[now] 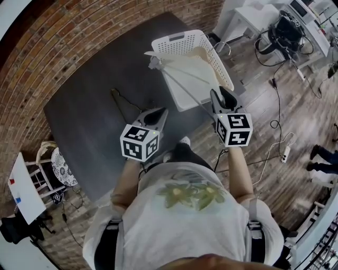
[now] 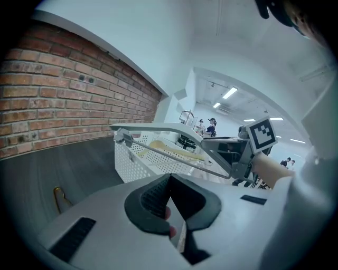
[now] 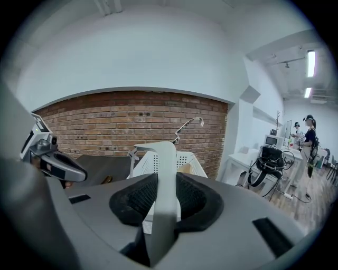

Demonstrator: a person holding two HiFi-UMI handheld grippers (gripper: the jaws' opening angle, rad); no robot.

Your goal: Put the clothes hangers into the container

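Observation:
A white slotted container [image 1: 177, 38] stands at the far edge of a dark grey mat [image 1: 84, 111]. My right gripper [image 1: 222, 97] is shut on one arm of a white clothes hanger [image 1: 185, 87], which reaches out over the container's open top. In the right gripper view the hanger [image 3: 165, 174] runs up between the pads, its hook to the upper right. My left gripper [image 1: 158, 113] hovers over the mat beside the container, jaws shut and empty [image 2: 170, 182]. A gold wire hanger [image 1: 124, 103] lies flat on the mat ahead of it. Pale things lie inside the container.
A brick wall [image 1: 79, 31] borders the mat on the left. A white chair [image 1: 50, 158] stands at the near left. On the wooden floor at the right are cables and a power strip [image 1: 285, 153]. A white desk [image 1: 253, 16] stands behind the container.

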